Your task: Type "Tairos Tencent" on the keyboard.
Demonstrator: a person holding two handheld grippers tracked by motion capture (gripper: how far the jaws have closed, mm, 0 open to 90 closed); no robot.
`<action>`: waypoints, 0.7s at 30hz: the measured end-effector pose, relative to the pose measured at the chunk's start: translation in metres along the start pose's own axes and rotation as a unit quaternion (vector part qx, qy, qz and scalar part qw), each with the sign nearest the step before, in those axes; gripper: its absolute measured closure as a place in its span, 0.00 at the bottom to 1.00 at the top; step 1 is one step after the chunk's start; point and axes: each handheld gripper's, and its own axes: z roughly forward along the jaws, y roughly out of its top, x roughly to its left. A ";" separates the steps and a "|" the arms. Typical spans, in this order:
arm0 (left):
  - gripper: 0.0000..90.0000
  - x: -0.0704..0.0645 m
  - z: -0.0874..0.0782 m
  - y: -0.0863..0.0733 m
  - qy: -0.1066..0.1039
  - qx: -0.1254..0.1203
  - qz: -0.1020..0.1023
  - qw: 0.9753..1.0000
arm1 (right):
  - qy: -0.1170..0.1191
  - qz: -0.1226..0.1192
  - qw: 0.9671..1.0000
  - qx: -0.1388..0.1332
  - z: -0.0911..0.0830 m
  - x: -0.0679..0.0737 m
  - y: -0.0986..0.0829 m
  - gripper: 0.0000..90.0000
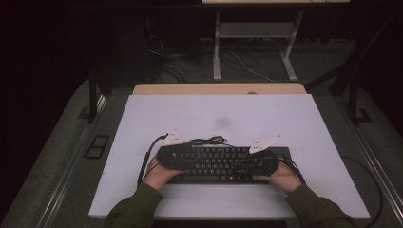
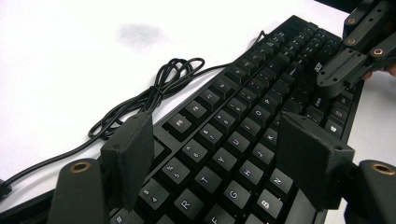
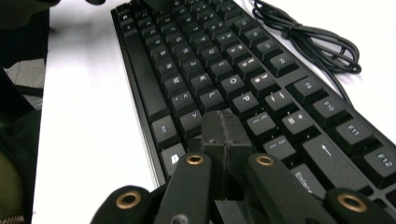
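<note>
A black keyboard (image 1: pixel 223 164) lies lengthwise across the near half of the white table (image 1: pixel 304 128), its long axis running left to right, with the left gripper (image 2: pixel 224 154) spread open over the left-hand letter keys and the right gripper (image 3: pixel 226 135), jaws pressed together empty, poised above the keys near Enter.

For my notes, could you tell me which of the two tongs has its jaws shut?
The right tongs: jaws pressed together over the keyboard near the P key. The left tongs stand wide open.
</note>
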 end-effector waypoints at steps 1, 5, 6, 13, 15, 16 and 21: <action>0.30 0.000 0.000 0.000 0.000 0.000 0.000 1.000 | 0.000 0.001 1.000 0.001 0.000 0.000 -0.001 0.99; 0.30 0.000 0.000 0.000 -0.001 0.001 -0.001 1.000 | -0.004 -0.005 1.000 0.013 0.001 -0.001 -0.004 0.99; 0.30 0.000 0.000 0.000 0.000 0.001 -0.001 1.000 | -0.004 -0.009 1.000 0.017 0.000 -0.001 -0.005 0.99; 0.30 -0.001 0.001 0.000 -0.001 0.003 0.000 1.000 | -0.006 -0.018 0.999 0.027 0.002 0.000 -0.006 0.99; 0.30 -0.001 0.001 0.000 -0.001 0.002 -0.001 1.000 | -0.005 -0.019 0.999 0.027 0.002 0.000 -0.006 0.99; 0.30 -0.001 0.001 0.000 -0.001 0.003 0.000 1.000 | -0.006 -0.019 0.999 0.027 0.002 0.000 -0.006 1.00; 0.30 -0.001 0.001 0.000 -0.001 0.002 -0.001 1.000 | -0.005 -0.019 0.999 0.030 0.001 -0.001 -0.007 1.00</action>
